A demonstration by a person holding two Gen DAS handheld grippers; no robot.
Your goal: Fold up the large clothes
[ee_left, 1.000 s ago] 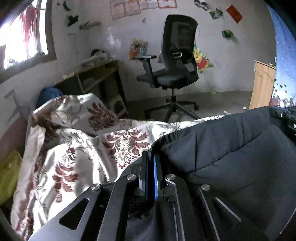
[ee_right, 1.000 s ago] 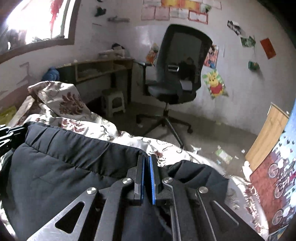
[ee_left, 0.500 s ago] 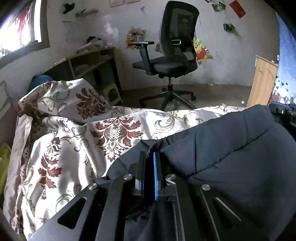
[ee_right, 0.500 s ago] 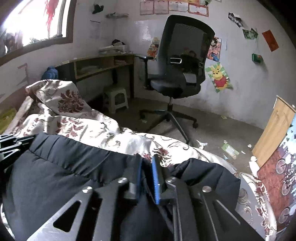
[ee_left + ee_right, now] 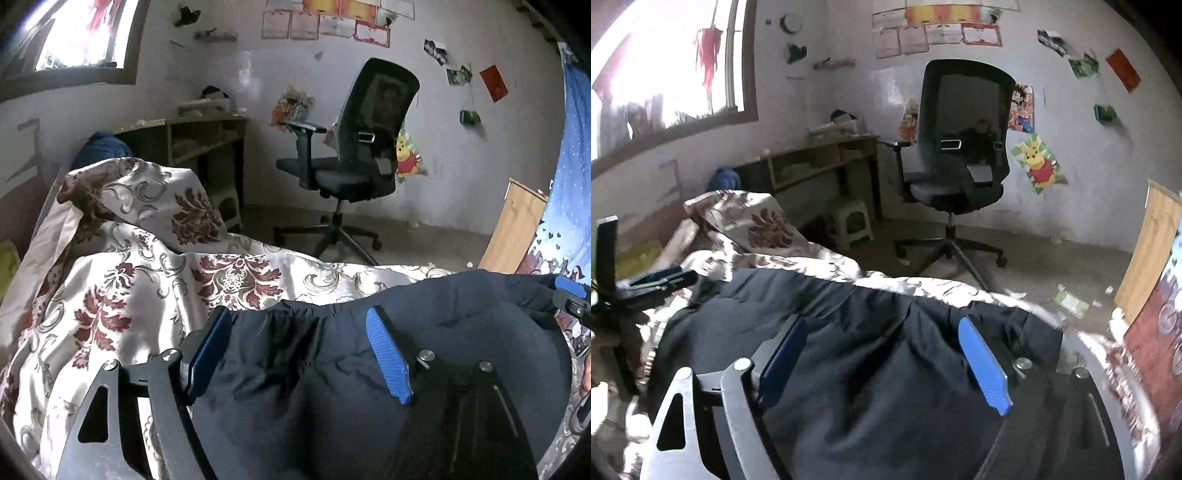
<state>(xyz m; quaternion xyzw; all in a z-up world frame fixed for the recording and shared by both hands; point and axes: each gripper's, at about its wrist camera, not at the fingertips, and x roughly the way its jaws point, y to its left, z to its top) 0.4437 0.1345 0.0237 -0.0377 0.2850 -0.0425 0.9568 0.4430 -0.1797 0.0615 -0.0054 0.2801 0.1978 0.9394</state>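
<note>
My left hand-held gripper point(image 5: 299, 328) was spread wide, blue pads point(image 5: 388, 358) apart, gripping nothing. My right hand-held gripper point(image 5: 882, 343) also spread wide, released. Dark navy garment point(image 5: 369, 387) lay on bed, over floral bedspread point(image 5: 147, 295), directly under both grippers, its band edge toward far side of bed. Garment lay bunched, with creases between pads. Black office chair point(image 5: 960, 147) stood beyond bed, near wall with posters.
</note>
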